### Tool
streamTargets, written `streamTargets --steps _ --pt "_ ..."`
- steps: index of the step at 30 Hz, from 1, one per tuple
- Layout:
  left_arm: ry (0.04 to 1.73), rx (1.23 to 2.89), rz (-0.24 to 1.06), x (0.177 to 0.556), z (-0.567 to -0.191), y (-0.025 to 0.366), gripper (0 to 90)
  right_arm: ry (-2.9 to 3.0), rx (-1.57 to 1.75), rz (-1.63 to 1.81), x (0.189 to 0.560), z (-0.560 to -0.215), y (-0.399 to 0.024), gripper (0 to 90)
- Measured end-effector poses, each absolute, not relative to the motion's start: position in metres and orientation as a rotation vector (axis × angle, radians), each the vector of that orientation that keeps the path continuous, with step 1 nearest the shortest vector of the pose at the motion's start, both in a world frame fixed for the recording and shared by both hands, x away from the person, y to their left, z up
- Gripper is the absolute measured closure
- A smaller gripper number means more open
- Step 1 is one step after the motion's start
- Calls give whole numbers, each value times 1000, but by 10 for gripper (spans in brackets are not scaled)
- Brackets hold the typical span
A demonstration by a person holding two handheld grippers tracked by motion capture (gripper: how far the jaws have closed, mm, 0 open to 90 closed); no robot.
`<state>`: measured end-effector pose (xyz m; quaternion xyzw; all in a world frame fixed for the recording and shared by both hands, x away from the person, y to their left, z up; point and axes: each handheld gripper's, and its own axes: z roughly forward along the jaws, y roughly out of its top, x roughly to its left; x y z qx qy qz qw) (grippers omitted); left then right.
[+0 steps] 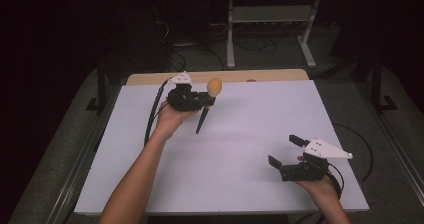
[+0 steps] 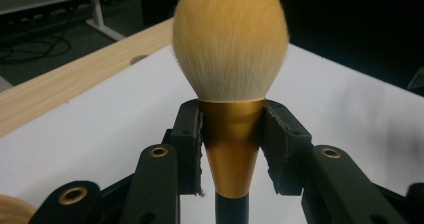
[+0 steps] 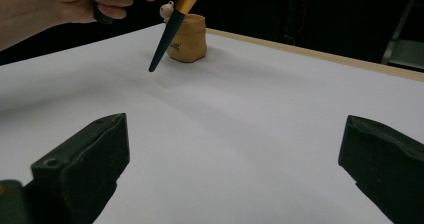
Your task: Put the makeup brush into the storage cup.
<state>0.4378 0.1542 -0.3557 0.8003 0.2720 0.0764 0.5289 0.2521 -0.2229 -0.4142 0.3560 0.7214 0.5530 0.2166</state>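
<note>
One makeup brush [image 2: 231,84] is clamped by its gold ferrule in the left gripper [image 1: 200,101], held above the far left part of the white table [image 1: 240,149] with bristles up and its dark handle pointing down. One small tan pot [image 3: 188,45] stands on the table just beyond the handle's tip. The right gripper [image 1: 285,150] rests near the table's right front corner, jaws spread wide with nothing between them.

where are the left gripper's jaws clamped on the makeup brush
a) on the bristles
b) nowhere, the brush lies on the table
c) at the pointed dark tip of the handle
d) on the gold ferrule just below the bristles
d: in the left gripper view the left gripper pads press both sides of the makeup brush at its gold ferrule, bristles above them.
</note>
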Motion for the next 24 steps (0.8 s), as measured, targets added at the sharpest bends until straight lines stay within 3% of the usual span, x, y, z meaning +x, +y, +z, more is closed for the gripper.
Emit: streamTargets --steps 24 --pt "676 1742 231 427 -359 207 624 1988 983 1520 252 -414 -225 0"
